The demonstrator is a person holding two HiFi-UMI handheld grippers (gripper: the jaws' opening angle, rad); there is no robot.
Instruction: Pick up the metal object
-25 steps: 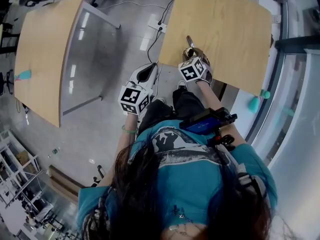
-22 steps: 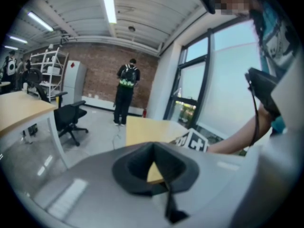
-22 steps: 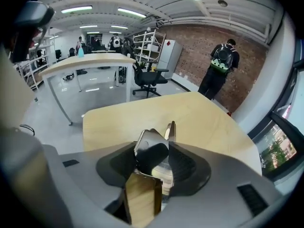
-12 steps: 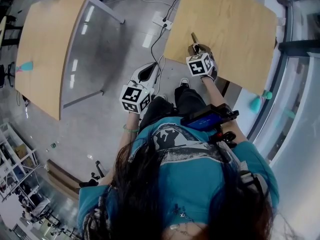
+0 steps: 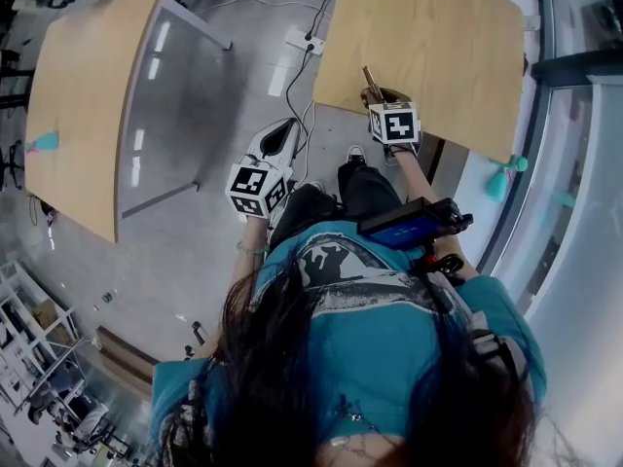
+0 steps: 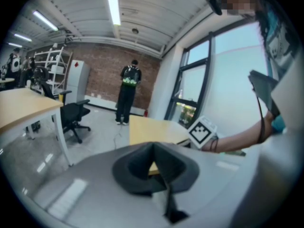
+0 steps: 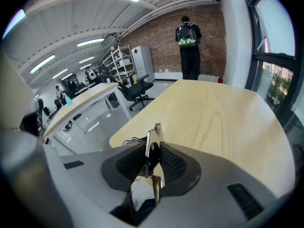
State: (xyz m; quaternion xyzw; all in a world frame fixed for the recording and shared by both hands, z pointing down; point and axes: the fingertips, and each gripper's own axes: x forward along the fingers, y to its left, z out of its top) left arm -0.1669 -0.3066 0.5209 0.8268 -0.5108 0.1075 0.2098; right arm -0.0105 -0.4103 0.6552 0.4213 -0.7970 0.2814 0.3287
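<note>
Seen from your head, your right gripper sits at about 1 o'clock, at the near edge of the pale wooden tabletop. The metal object is there too, with a thin end poking out past the gripper toward 12 o'clock. The right jaws are closing with that object between them, and their ribbed pads look to be touching its flat sides. Your left gripper hangs at about 11 o'clock over the grey floor, well apart from the tabletop, its jaws together with nothing in them. The reach looks done and the grasp is being made; the lift is probably what remains, and no view shows whether the object is clear of the wood yet. The head view alone shows where both grippers sit relative to you. Only the right gripper view shows the shiny, upright metal piece sandwiched between the pads. Only the left gripper view shows those jaws empty, with the right gripper's marker cube and your forearm near 3 o'clock.
</note>
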